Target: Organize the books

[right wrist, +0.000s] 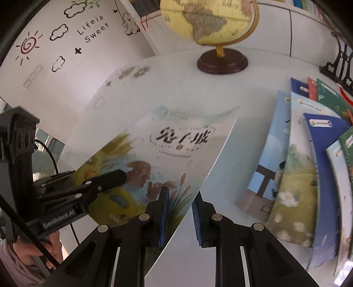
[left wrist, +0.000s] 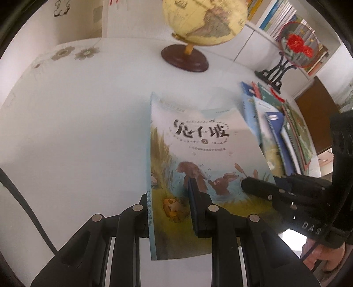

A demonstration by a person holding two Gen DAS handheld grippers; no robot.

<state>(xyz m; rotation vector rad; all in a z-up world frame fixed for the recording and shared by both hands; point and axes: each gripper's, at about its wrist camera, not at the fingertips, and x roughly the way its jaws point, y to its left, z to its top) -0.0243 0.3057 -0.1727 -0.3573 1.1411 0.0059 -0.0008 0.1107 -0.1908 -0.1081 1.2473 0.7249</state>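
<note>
A thin picture book with rabbits on its cover is held above the white table. My left gripper is shut on its spine edge at the bottom. My right gripper has its jaws around the book's lower right edge, with a gap still showing between them. The right gripper also shows in the left wrist view, and the left gripper in the right wrist view. A fanned row of several books lies on the table to the right.
A globe on a dark wooden base stands at the back of the white table. An ornament with a red flower on a black stand stands at back right. Shelves of books line the wall behind.
</note>
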